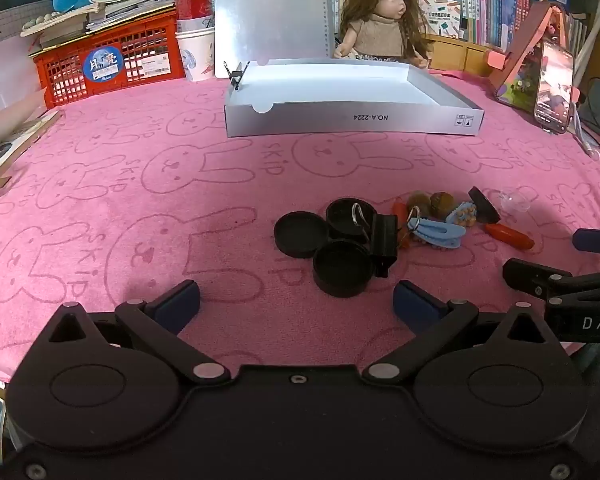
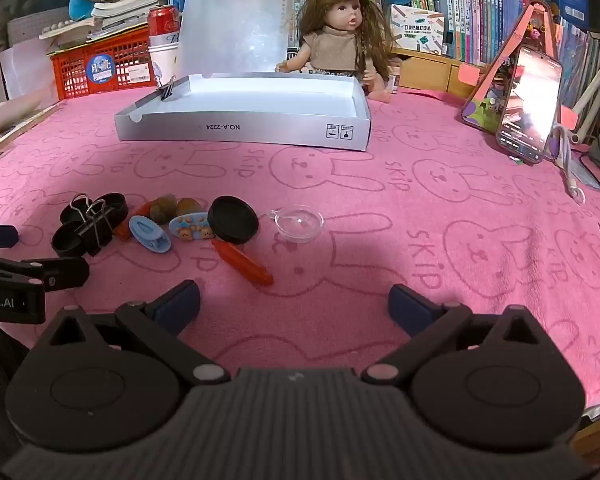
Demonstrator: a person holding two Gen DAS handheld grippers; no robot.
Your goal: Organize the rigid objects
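Left gripper (image 1: 296,304): jaws wide apart, empty, low over the pink cloth (image 1: 100,200). Nearest item, a black lid (image 1: 343,268), lies just ahead and slightly right of centre. Right gripper (image 2: 294,304): likewise apart and empty; an orange piece (image 2: 242,261) lies ahead-left, long axis slanting left-far to right-near. Clutter pile sits between both. Beyond, open cloth, then the grey box (image 1: 352,122), open-topped, near wall facing.

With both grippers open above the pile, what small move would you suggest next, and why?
Probably ease the left gripper forward onto the nearest black round cap. Its jaws stand open and empty, the cap lies just ahead between them, and the silver box beyond looks empty.
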